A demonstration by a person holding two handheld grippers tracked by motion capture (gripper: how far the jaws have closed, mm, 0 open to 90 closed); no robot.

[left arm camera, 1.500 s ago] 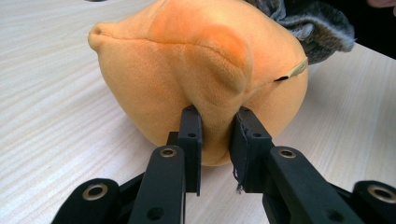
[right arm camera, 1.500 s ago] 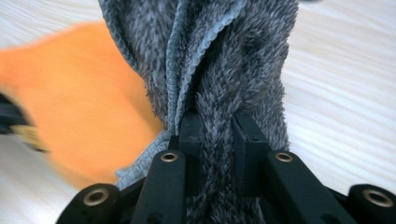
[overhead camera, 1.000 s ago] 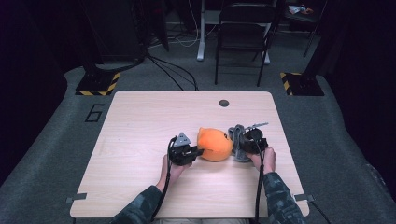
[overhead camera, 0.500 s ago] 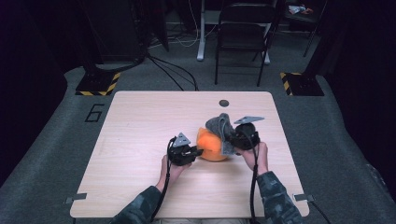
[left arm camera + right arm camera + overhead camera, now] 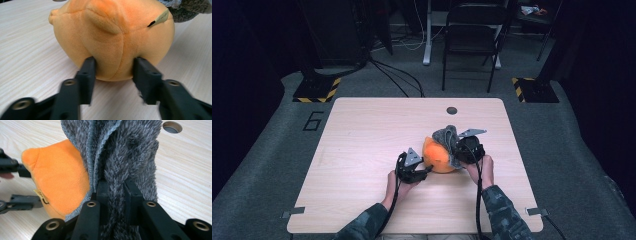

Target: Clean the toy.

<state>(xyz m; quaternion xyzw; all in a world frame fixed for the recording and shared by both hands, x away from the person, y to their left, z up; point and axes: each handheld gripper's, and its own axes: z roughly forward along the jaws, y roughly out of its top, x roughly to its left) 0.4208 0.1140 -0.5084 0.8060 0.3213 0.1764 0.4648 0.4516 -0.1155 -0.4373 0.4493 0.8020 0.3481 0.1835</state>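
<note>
Dark room, grey carpet floor (image 5: 272, 165); black folding chair (image 5: 472, 35) beyond the far edge, cables trailing over the carpet, two black bases with yellow-black hazard stripes (image 5: 317, 90) at the far corners. Pale wooden table (image 5: 362, 150) with rounded corners, a small round hole (image 5: 452, 110) near its far edge, a "6" marked on the floor at its left.

Round orange plush toy (image 5: 438, 156) sits on the table right of centre, toward the near side, between the two grippers; a cloth tag shows on its side in the left gripper view. Fuzzy grey knit cloth (image 5: 447, 137) lies draped over the toy's far right side.

Left gripper (image 5: 113, 72): jaws partly spread, having just been opening. Tips sit against the toy's lower bulge on either side; pressure not evident.

Right gripper (image 5: 115, 192): jaws pressed close together, pinching a thick fold of the grey cloth, which stands upright between the pads beside the toy.
</note>
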